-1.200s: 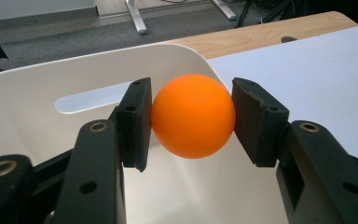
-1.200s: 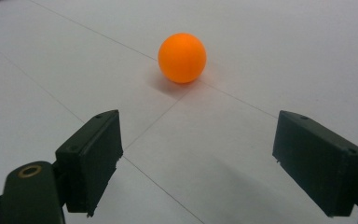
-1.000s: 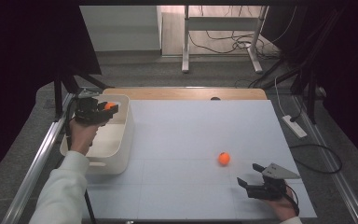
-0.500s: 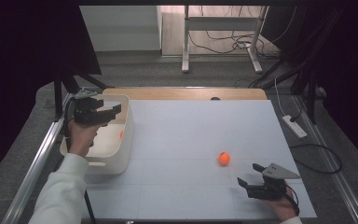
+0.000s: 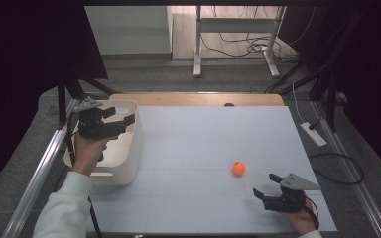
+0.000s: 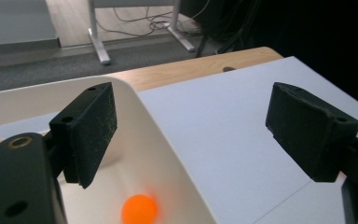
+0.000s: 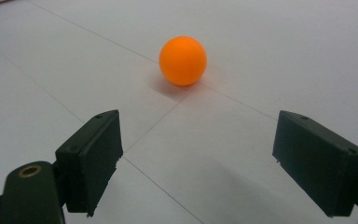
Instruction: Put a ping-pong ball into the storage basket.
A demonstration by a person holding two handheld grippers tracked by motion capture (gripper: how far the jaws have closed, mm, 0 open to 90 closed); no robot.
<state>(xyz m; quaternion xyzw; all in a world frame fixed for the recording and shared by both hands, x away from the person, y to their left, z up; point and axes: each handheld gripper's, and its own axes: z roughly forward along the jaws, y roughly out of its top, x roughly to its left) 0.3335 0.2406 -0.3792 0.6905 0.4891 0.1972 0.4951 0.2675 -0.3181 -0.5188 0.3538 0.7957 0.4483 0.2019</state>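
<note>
The worktop (image 5: 193, 148) is a white sheet with faint grid lines, and a strip of pale wood shows along its far edge (image 5: 198, 99). Metal rails (image 5: 34, 173) run down both sides. Beyond it lies a grey floor (image 5: 144, 74), then a lighter floor where a white metal table frame (image 5: 233, 39) stands over loose cables (image 5: 228, 47). A white power strip (image 5: 313, 134) lies on the floor to the right. Dark drapes (image 5: 30, 59) close in both sides, leaving the room dim.
</note>
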